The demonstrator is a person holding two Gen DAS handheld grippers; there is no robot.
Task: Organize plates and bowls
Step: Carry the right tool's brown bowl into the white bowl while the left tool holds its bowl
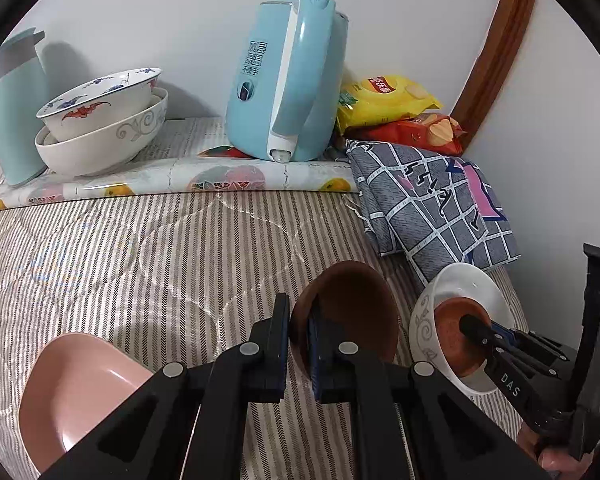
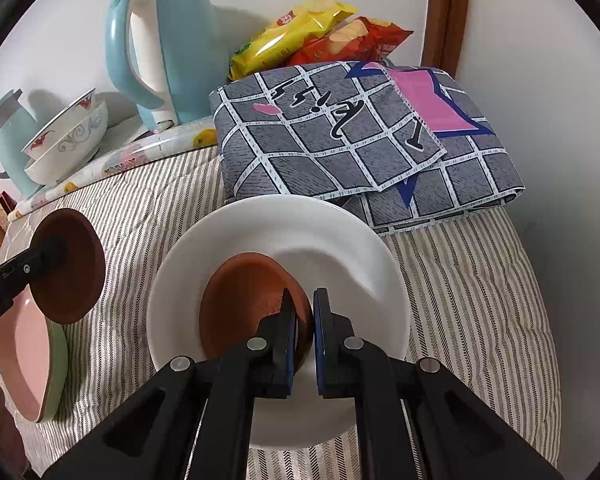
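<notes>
Left tool (image 1: pixel 299 344) pinches the rim of a dark brown bowl (image 1: pixel 352 312). Right tool (image 2: pixel 304 322) pinches a small brown bowl (image 2: pixel 244 304) inside the white bowl (image 2: pixel 340 248).

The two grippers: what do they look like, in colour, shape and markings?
Both are matte black plastic. The left gripper and the right gripper have flat fingers with blue pads and round silver pivot pins. White letters are printed on their sides, "DAS" on the right one. No cables show.

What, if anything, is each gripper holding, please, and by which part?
The left gripper pinches a dark brown bowl by its rim. The right gripper grips the rim of a brown bowl sitting inside the white bowl.
</notes>
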